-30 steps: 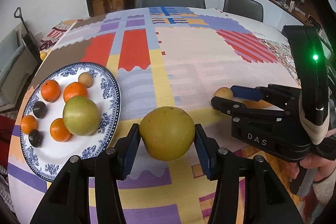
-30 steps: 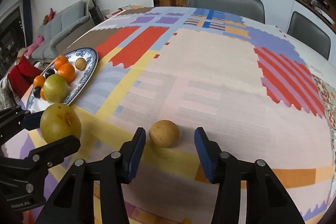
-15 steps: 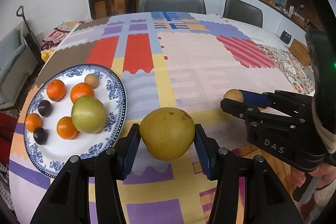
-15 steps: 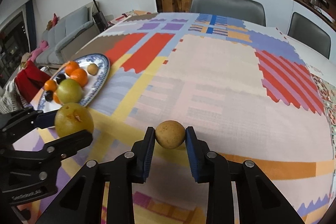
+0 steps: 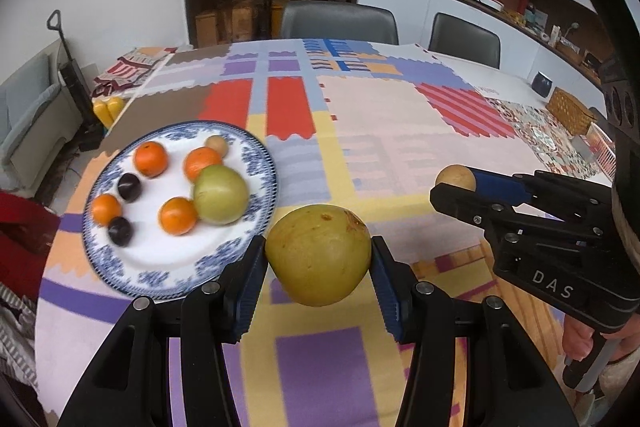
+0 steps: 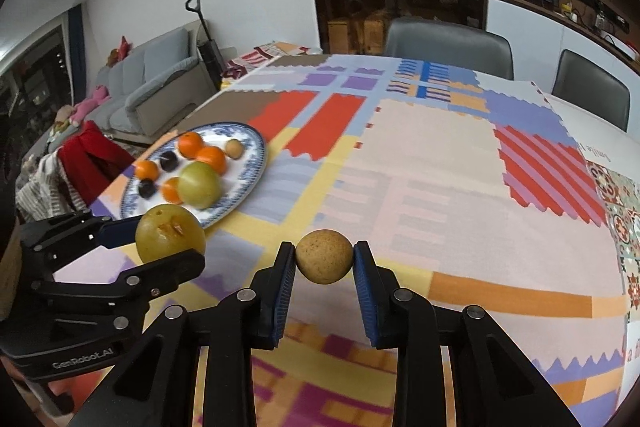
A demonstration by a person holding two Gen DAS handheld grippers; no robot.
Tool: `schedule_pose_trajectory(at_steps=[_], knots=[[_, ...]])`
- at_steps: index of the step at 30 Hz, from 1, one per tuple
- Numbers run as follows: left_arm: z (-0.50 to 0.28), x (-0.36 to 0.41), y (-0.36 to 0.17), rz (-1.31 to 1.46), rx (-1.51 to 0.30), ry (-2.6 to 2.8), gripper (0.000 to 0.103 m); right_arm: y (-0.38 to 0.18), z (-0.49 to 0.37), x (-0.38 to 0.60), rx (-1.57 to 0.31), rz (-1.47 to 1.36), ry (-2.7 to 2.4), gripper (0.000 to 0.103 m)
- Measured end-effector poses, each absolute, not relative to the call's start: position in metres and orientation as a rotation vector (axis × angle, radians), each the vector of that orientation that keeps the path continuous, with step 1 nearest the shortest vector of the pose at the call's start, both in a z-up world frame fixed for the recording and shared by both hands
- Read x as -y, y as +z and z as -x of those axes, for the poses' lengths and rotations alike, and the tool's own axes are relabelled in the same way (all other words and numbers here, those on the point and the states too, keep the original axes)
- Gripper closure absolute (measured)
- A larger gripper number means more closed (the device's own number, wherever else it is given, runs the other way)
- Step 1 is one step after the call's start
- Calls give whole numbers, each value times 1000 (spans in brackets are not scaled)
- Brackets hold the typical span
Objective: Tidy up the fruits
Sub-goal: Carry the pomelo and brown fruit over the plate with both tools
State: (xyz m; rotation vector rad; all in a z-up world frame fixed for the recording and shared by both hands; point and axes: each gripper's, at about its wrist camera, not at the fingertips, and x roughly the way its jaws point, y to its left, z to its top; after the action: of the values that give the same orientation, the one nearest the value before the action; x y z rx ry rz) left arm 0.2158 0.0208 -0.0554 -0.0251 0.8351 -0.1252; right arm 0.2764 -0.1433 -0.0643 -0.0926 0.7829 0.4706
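Two fruits hang above the bench: the left tongs clamp a large yellow-green fruit, the right tongs pinch a small brown fruit. The plate, near left, looks crowded; dropping either could scatter its oranges.

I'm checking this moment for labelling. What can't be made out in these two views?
- Left wrist view: the plate and its fruit are motion-blurred, so the two dark fruits can't be identified.
- Left wrist view: the right gripper's own finger hides most of the small tan fruit.
- Right wrist view: the left gripper's finger covers the yellow-green fruit's underside.
- Both views: shelf items too small.
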Motion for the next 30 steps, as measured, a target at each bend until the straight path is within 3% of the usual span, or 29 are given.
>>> schedule_pose_trajectory(at_steps=[17, 30], knots=[[-172, -95, -51, 66, -787, -5, 53, -55, -246, 70, -768, 171, 580, 72], [-189, -140, -45, 7, -739, 10, 53, -53, -266, 14, -767, 195, 633, 72]])
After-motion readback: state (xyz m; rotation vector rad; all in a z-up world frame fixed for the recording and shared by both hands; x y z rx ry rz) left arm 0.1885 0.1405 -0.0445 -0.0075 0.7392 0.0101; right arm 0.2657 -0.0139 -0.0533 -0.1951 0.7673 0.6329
